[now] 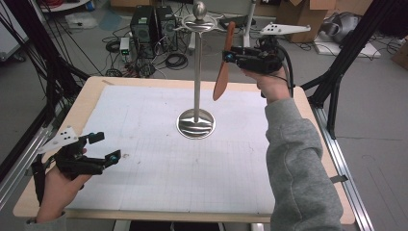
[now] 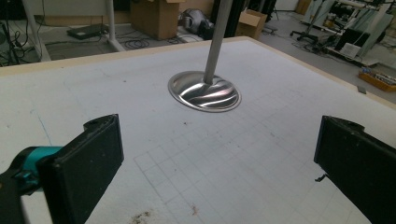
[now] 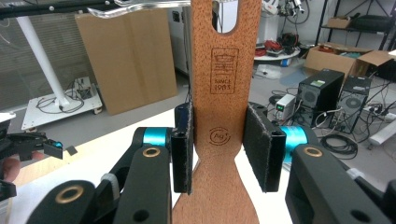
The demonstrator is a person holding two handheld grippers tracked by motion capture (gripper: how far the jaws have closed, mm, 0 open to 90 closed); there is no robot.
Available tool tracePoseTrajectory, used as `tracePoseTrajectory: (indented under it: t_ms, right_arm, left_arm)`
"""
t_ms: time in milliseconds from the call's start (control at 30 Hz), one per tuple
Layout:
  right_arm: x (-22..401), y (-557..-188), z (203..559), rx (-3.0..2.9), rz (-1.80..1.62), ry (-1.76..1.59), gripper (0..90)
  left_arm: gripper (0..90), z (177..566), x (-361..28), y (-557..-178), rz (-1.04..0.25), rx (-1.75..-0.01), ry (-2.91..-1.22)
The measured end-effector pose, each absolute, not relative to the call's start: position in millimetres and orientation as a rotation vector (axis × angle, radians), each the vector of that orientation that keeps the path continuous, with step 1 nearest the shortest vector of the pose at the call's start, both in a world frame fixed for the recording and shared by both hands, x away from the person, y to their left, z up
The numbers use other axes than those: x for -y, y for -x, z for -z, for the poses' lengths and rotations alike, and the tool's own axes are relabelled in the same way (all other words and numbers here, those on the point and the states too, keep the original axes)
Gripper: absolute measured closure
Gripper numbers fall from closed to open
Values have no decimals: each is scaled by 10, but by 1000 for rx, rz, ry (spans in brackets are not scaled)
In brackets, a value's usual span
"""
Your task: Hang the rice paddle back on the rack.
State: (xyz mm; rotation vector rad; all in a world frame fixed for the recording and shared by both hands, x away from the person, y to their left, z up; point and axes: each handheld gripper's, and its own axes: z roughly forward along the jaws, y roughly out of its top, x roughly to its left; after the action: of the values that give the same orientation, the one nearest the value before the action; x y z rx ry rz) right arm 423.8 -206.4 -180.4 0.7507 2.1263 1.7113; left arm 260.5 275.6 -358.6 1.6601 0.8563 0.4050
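Wooden and reddish-brown, the spatula (image 1: pixel 225 63) hung almost upright in the right tongs (image 1: pixel 230 56), its slotted handle end uppermost and its broad blade pointing down toward the counter (image 1: pixel 159 144). In the right gripper view the two black pads were pressed flat against either edge of the handle (image 3: pixel 216 121), just below the burnt-in maker's stamp, so the right tongs were pinching the spatula firmly across its narrow waist. The tool was held high above the far half of the counter, at about one o'clock from the round base (image 1: pixel 196 124) of the steel stand (image 1: pixel 197 72). The stand's curved hooks (image 1: pixel 190 25) spread out beneath the ball finial at the top of the post, and they lay at roughly ten o'clock from the spatula's top end, near it but apart. The slot (image 3: pixel 229 16) in the handle sat a little below hook height, as far as could be judged, and its long axis ran nearly parallel to the post. I judged that hanging it would call for a small lift and a shift toward the post, to carry the slot over a hook tip. The left tongs (image 1: pixel 104 147) rested spread wide and empty at the near left of the counter, at about eight o'clock from the base and well apart from it; the right hand (image 1: pixel 272 84) was plainly the nearer.
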Motion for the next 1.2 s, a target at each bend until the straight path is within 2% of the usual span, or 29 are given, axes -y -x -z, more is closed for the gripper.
tracePoseTrajectory:
  t_ms: [1200]
  right_arm:
    - [1900, -4306, 1841, -2152, -1721, -732, 647]
  left_arm:
    - [18, 3599, -2770, -2601, -407, -862, -1667]
